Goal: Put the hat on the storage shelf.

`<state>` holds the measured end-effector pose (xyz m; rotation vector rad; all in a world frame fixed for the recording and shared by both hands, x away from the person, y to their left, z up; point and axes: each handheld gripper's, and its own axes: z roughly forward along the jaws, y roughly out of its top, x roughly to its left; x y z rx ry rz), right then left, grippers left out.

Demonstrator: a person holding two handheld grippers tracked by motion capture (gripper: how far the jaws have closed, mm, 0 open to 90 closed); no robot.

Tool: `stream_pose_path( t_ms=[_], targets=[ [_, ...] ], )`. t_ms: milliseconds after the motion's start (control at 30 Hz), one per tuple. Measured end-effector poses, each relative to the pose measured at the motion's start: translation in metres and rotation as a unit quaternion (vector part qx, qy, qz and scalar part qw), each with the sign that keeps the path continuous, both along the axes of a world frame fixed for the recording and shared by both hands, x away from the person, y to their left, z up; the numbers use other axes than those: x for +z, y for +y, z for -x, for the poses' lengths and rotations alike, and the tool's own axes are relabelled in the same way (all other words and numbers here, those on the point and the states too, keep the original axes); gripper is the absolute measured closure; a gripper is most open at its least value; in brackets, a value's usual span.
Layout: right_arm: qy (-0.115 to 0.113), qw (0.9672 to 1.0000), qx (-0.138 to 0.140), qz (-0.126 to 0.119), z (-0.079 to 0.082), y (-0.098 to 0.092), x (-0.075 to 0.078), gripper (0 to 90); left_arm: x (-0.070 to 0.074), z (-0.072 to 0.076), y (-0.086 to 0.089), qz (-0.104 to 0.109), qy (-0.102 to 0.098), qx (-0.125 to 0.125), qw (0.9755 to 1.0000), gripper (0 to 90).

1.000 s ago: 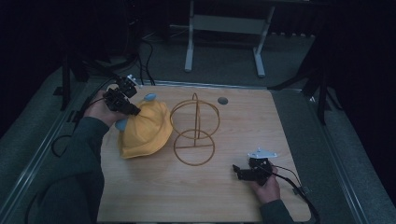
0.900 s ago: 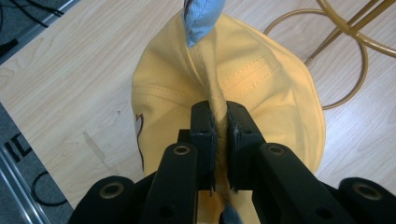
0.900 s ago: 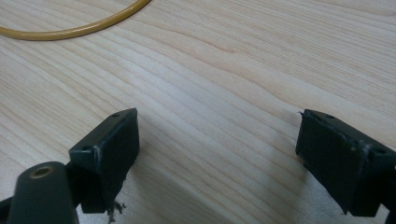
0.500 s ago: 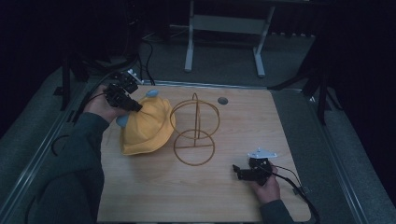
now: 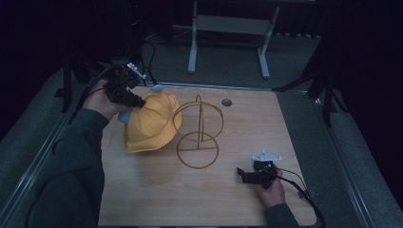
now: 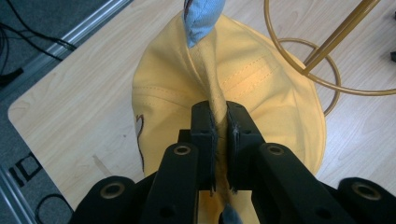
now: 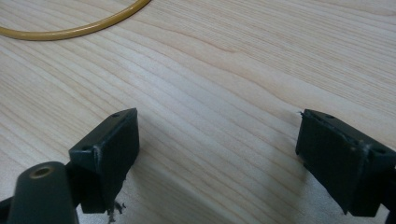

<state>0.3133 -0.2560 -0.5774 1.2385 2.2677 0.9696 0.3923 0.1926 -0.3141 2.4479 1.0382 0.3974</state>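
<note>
A soft yellow cloth hat (image 5: 149, 124) with stitched seams and a small pale blue patch at its top lies toward the back left corner of the wooden table (image 5: 142, 199), its brim just beside a gold wire stand (image 5: 198, 133) made of rings. The left gripper (image 6: 219, 122) has its jaws pressed together on a pinched fold of the hat's crown, lifting that part. Near the front right corner, the right gripper (image 7: 215, 140) rests low over bare wood, jaws wide apart, holding nothing.
</note>
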Motion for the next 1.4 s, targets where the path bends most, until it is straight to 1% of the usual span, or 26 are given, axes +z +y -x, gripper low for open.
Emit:
stream_pose_path(
  t_ms=[167,400,467,500,900,1000,1100,1200,1400],
  targets=[
    [0.000,1.0000,0.000,0.000,0.000,0.000,0.000,13.2,0.007,0.001,0.001,0.006,-0.005,-0.006,0.9999,83.4],
    [0.000,1.0000,0.001,0.001,0.000,0.000,0.000,13.2,0.015,0.003,0.000,0.005,-0.013,-0.013,0.9998,83.5],
    [0.000,1.0000,0.001,0.001,0.000,0.000,0.000,13.2,0.015,0.003,0.000,0.005,-0.013,-0.013,0.9998,83.5],
    [0.000,1.0000,0.001,0.001,0.000,0.000,0.000,13.2,0.018,0.003,0.000,0.004,-0.016,-0.014,0.9998,83.5],
    [0.000,1.0000,0.001,0.001,0.000,0.000,0.000,13.3,0.031,0.007,0.009,0.002,-0.026,-0.005,0.9996,83.5],
    [0.001,1.0000,0.001,0.001,0.000,0.000,0.000,13.2,0.034,0.006,0.012,-0.004,-0.030,0.001,0.9995,83.5],
    [0.000,1.0000,0.001,0.001,0.000,0.000,0.000,13.2,0.037,0.006,0.016,0.002,-0.034,0.005,0.9994,83.5],
    [0.000,1.0000,0.001,0.001,0.000,0.000,0.000,13.2,0.040,0.007,0.020,0.012,-0.035,0.004,0.9993,83.6],
    [-0.001,1.0000,0.002,0.002,0.000,0.000,0.000,13.2,0.044,0.009,0.022,0.010,-0.037,0.002,0.9993,83.6]
  ],
)
